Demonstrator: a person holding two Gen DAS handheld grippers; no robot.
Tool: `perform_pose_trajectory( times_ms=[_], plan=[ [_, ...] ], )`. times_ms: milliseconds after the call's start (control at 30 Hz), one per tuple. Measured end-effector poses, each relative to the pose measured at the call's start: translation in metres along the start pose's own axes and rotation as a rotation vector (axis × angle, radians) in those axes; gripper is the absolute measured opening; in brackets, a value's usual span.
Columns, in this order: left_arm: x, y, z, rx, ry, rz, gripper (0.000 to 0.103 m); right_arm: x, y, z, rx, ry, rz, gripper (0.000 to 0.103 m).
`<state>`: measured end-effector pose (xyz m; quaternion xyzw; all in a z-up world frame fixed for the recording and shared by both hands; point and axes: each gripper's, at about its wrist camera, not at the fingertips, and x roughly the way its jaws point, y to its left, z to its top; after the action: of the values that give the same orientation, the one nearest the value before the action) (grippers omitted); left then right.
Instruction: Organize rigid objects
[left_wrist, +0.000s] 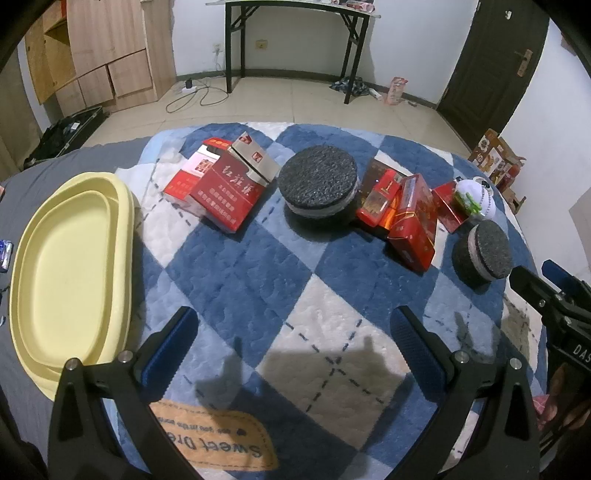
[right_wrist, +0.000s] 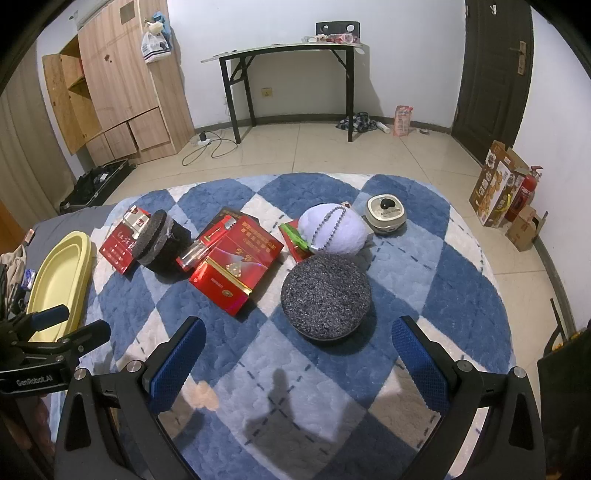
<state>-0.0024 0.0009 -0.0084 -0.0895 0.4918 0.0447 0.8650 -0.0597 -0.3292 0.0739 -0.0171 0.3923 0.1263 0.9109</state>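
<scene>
Left tool (left_wrist: 293, 334): spread wide, empty, at the bottom of its frame above the quilted blanket (left_wrist: 240, 266).
Right tool (right_wrist: 297, 345): spread wide, empty, bottom of its frame.
Yellow tray (left_wrist: 22, 288): left edge, nothing in it; my likely drop-off.
Near dark disc (right_wrist: 325, 298): frame centre of the right view, just ahead of my right tool.
Second dark disc (left_wrist: 317, 184): upper centre of the left view.
Red boxes (left_wrist: 225, 195): upper left of centre there; more (right_wrist: 232, 275) left of the near disc.
White round pouch (right_wrist: 332, 230): touching the near disc's far side.
Advice to self: take the near disc first, straddle its full width, squeeze the rim evenly, lift straight so the pouch stays put.
</scene>
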Motion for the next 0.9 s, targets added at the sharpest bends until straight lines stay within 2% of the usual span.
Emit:
perform_pose_trajectory(
  times_ms=[900],
  plan=[
    [0.0001,0.0019,0.0010,-0.011,0.009,0.003,0.103,0.0072,0.0003,-0.0007,-0.007,0.018,0.003,0.103]
  ],
)
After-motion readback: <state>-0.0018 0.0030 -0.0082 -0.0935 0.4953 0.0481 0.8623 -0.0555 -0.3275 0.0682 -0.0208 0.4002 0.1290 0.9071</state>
